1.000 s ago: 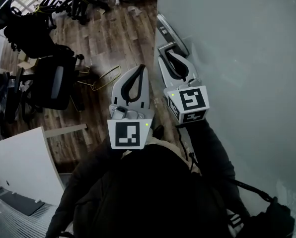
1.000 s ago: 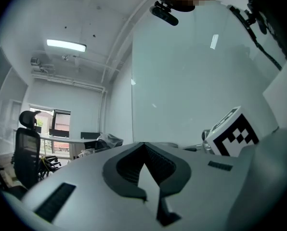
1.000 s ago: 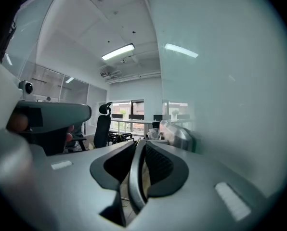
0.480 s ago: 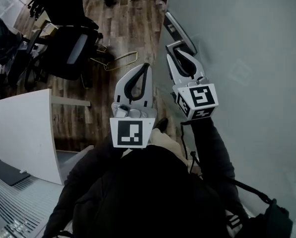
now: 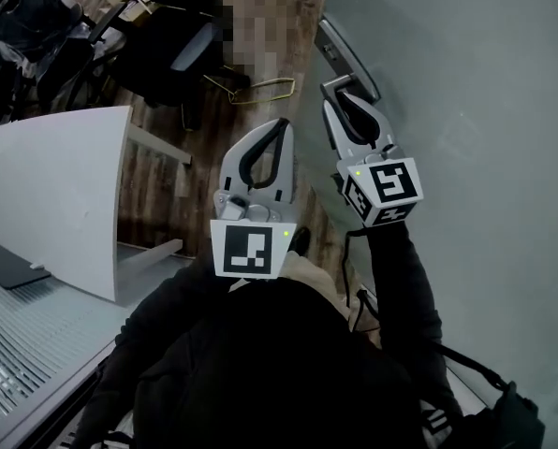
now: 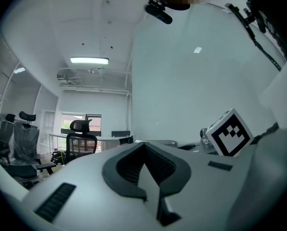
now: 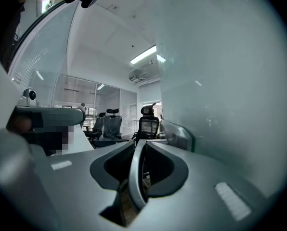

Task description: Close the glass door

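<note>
- We see one glass door [image 5: 466, 157]. It is frosted and fills the right side of the head view. We cannot tell how far it is from shut, because no frame shows.
- We see one wood floor [image 5: 195, 204] to the left of the door's edge. Our feet could trip there if we walk without looking.
- One white desk [image 5: 54, 185] stands on the floor, well apart from the door.
- A few black chairs [image 5: 181, 59] crowd the far end of the floor. They are too jumbled to count.
- We hold two grippers. The right gripper [image 5: 343, 94] is up at the door's left edge. Its jaws are nearly together on a thin grey strip, which we think is part of the handle.
- The left gripper [image 5: 281, 127] hangs over the floor, just beside the door's edge. Its jaws are pressed together and hold nothing. It could get pinched if the door swings while it is that close.
- One metal handle [image 5: 340, 50] sits along the door's left edge. The grip on it looks thin, so the jaws could slip off if we pull hard or crooked.
</note>
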